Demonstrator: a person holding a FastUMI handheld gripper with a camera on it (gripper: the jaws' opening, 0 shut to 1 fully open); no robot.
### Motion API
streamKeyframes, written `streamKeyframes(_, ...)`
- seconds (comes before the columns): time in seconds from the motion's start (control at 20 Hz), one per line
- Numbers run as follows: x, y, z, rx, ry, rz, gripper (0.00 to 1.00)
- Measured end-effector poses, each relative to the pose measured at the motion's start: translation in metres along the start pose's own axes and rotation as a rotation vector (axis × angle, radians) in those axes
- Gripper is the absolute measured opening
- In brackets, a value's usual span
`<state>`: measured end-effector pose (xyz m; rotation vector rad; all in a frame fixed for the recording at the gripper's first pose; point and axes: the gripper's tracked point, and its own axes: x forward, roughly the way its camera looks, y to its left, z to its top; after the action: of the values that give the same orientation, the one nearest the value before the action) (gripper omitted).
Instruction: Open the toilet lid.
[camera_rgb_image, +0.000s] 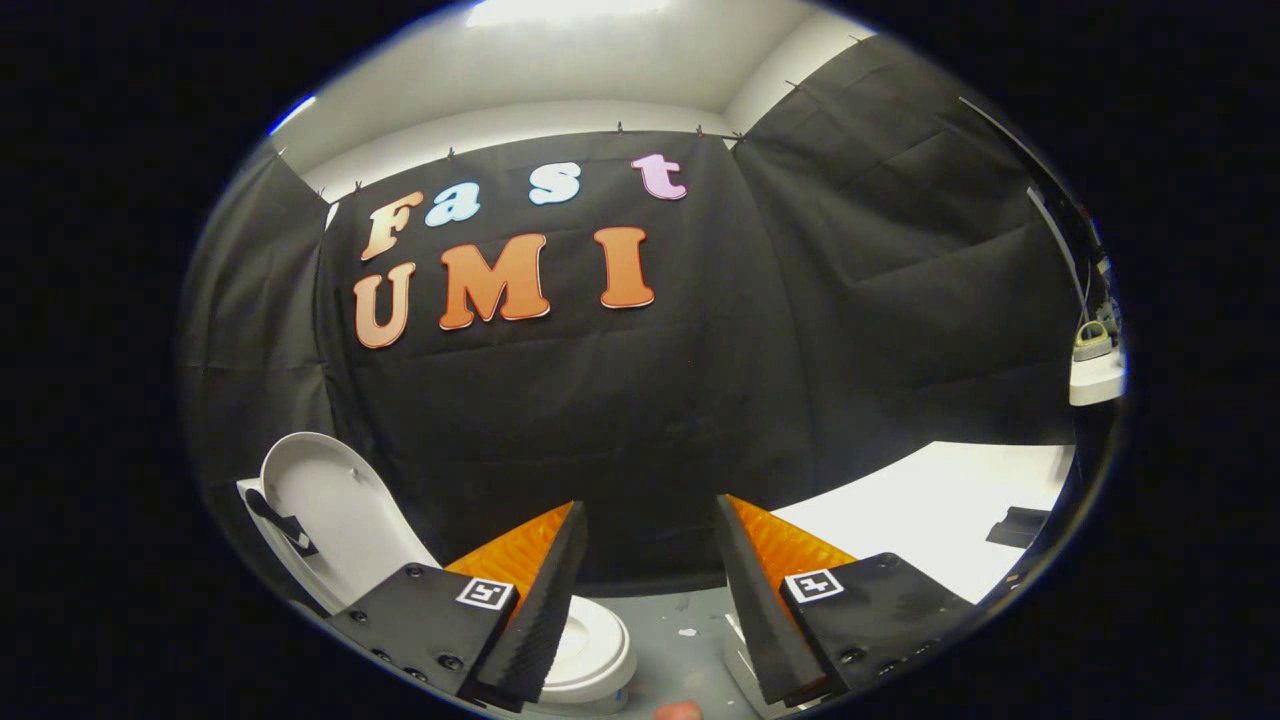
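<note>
The small white plastic toilet (590, 655) sits on the grey floor, low beside the tool (648, 600), partly hidden behind one finger. Its white oval lid (335, 515) already stands raised, tilted back on the far side of the toilet from the tool, toward the black cloth wall (620, 400). The tool's fingers are spread well apart with nothing between them, and they touch neither lid nor bowl. By my reading the opening is done or nearly so. What remains is to draw the tool clear of the toilet without brushing the lid, which looks light and could tip forward. A white tabletop (930, 510) lies beyond the tool, on the side away from the toilet.
</note>
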<state>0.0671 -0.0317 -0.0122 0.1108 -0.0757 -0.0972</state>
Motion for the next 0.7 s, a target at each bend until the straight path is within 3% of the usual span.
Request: streamKeyframes(0.7,-0.0005,-0.0072,0.0017,0.003,0.002,-0.022,0.83)
